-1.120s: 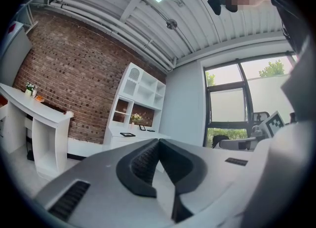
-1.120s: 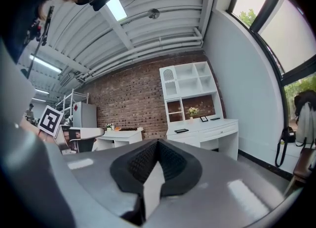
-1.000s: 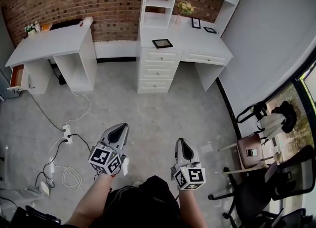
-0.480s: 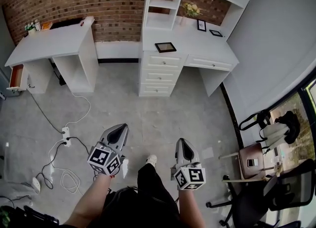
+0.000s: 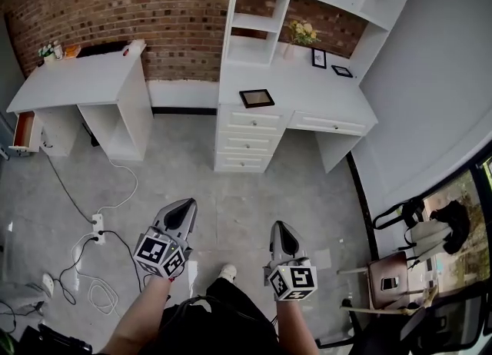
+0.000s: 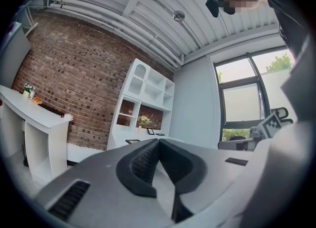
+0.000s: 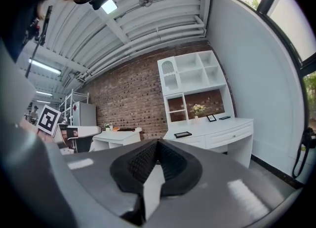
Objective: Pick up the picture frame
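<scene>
The picture frame [image 5: 257, 98], small with a black rim, lies flat on the left part of the white desk [image 5: 307, 100] against the brick wall, far ahead of both grippers. It appears tiny in the left gripper view [image 6: 132, 141] and in the right gripper view [image 7: 183, 134]. My left gripper [image 5: 185, 207] and right gripper [image 5: 278, 227] are held level over the floor, side by side, pointing toward the desk. Both are shut with nothing in them; the pads meet at the left gripper's [image 6: 158, 142] tips and the right gripper's [image 7: 157, 143] tips.
Two more small frames [image 5: 318, 58] and a flower vase [image 5: 303, 33] stand farther back on the desk under white shelves [image 5: 257, 15]. A second white desk [image 5: 77, 77] with an open red drawer [image 5: 23, 124] is at left. Cables and a power strip [image 5: 98, 223] lie on the floor; chairs [image 5: 392, 265] at right.
Both grippers have been carried forward toward the desk, still shut; the desk and frame sit lower and nearer in the head view.
</scene>
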`<state>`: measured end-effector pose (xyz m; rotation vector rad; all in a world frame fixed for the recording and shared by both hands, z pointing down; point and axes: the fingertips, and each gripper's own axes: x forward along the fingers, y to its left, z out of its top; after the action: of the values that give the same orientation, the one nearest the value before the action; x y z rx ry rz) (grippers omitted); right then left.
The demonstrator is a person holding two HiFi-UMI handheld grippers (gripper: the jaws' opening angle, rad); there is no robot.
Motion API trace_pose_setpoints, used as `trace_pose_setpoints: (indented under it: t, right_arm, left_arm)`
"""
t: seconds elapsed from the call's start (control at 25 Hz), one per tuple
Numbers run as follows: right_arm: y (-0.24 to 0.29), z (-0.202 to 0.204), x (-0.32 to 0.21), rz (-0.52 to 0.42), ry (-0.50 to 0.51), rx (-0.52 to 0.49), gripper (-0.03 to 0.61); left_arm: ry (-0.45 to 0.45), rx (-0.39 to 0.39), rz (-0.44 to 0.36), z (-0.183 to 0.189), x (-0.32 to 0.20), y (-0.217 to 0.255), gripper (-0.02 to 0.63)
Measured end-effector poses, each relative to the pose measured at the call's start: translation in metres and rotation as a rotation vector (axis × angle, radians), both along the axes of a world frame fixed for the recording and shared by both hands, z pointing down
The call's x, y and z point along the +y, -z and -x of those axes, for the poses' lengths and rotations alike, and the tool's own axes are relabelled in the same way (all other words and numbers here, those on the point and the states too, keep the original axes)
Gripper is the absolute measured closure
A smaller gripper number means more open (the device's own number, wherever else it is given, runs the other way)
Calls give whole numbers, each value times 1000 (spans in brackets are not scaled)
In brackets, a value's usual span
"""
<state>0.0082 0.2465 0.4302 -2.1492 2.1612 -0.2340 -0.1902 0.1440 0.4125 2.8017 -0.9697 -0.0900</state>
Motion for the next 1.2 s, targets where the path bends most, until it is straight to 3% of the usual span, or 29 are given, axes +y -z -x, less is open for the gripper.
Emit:
trace_pose_setpoints:
  t: [0.52, 0.92, 1.2]
  right_arm:
    - [-8, -59, -75, 5, 45, -28, 575]
    - [-15, -107, -107, 6, 24, -58, 575]
    - [-18, -122, -117, 14, 11, -79, 575]
  left_arm:
    - [30, -8, 10, -59, -70, -4, 607]
    - [5, -11, -1, -109, -106, -4, 607]
    - [3, -29, 4, -121, -117, -8, 607]
